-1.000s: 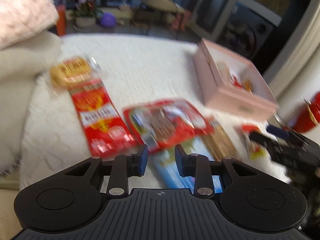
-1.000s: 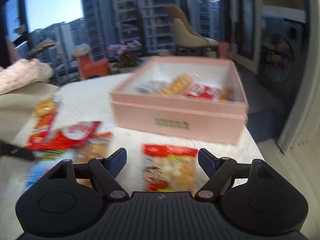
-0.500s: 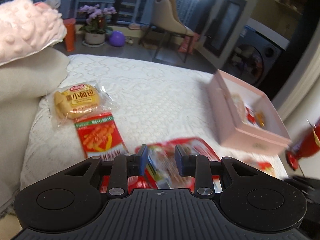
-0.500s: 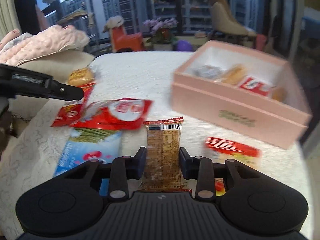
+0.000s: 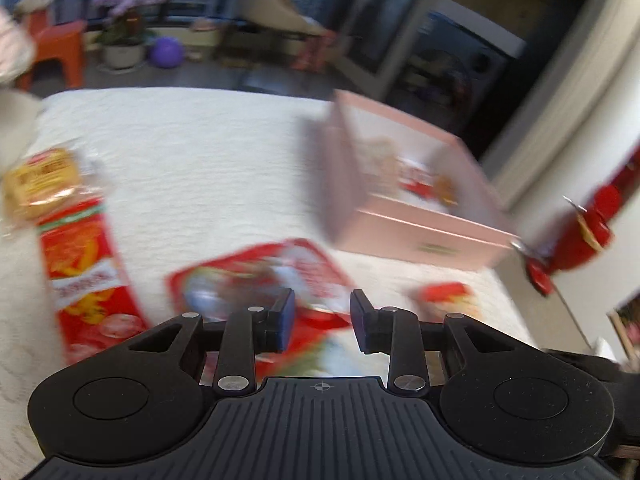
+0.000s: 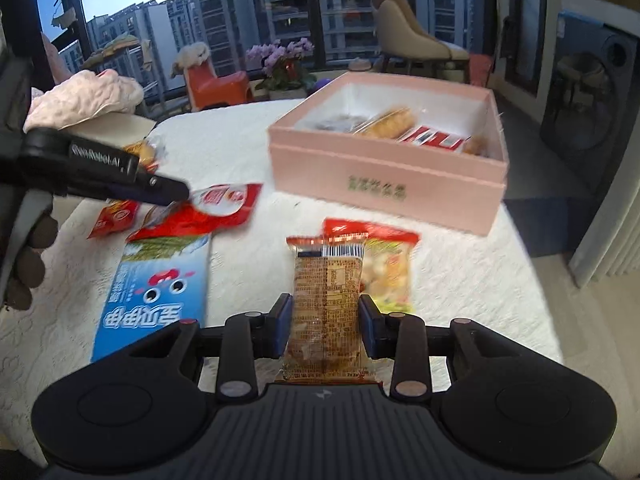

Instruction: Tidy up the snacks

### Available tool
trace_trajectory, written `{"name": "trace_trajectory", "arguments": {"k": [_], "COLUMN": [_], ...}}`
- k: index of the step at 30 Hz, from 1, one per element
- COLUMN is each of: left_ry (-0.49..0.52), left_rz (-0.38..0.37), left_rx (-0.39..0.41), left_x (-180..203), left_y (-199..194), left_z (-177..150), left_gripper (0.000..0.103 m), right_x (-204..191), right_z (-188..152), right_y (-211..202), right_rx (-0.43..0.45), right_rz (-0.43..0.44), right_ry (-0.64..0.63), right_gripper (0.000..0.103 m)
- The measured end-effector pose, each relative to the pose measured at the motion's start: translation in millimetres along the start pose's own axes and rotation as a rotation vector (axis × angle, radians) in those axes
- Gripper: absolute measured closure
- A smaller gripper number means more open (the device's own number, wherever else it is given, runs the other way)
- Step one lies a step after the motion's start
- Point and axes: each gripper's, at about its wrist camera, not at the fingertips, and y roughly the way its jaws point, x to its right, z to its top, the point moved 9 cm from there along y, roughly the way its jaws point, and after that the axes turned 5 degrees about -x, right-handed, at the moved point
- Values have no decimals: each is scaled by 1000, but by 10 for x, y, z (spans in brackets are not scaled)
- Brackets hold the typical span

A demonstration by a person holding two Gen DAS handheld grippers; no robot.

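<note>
My right gripper (image 6: 325, 320) is shut on a brown snack bar packet (image 6: 328, 300) and holds it over the white cloth. Behind it lies a red and yellow snack bag (image 6: 390, 264). The pink box (image 6: 384, 168) with several snacks inside stands ahead to the right. My left gripper (image 5: 322, 320) is narrowly open and empty above a red snack bag (image 5: 256, 280); it also shows at the left of the right wrist view (image 6: 160, 190). The pink box (image 5: 404, 216) is to its upper right.
A blue packet (image 6: 156, 292), a long red packet (image 5: 86, 276) and a small bread bun packet (image 5: 40, 182) lie on the white cloth-covered table (image 5: 192, 152). A pink blanket (image 6: 84, 98) is at the far left. A red object (image 5: 580, 236) is beyond the table's right edge.
The right gripper has lifted the brown bar packet and swung toward the pink box. The left gripper has turned right and moved over the red bag; its view is blurred by motion.
</note>
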Motion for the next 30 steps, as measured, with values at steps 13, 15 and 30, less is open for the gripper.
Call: {"name": "trace_trajectory", "arguments": {"k": [13,15,30], "left_ry": [57,121,303], "left_rz": [-72,-40,70], "left_rx": [-201,-201,-148], "left_x": [769,907,861], "left_y": [627,728,728], "left_z": [-453,-441,-452], "left_gripper": [62,55,71], "right_x": [527,629,745], "right_z": [-166,-251,-351], "right_y": [-162,-112,-64], "right_rx": [21,0,75], "right_rz": [-242,-265,-254], "right_ry": [-24,0,71], "right_gripper": [37,37,14]}}
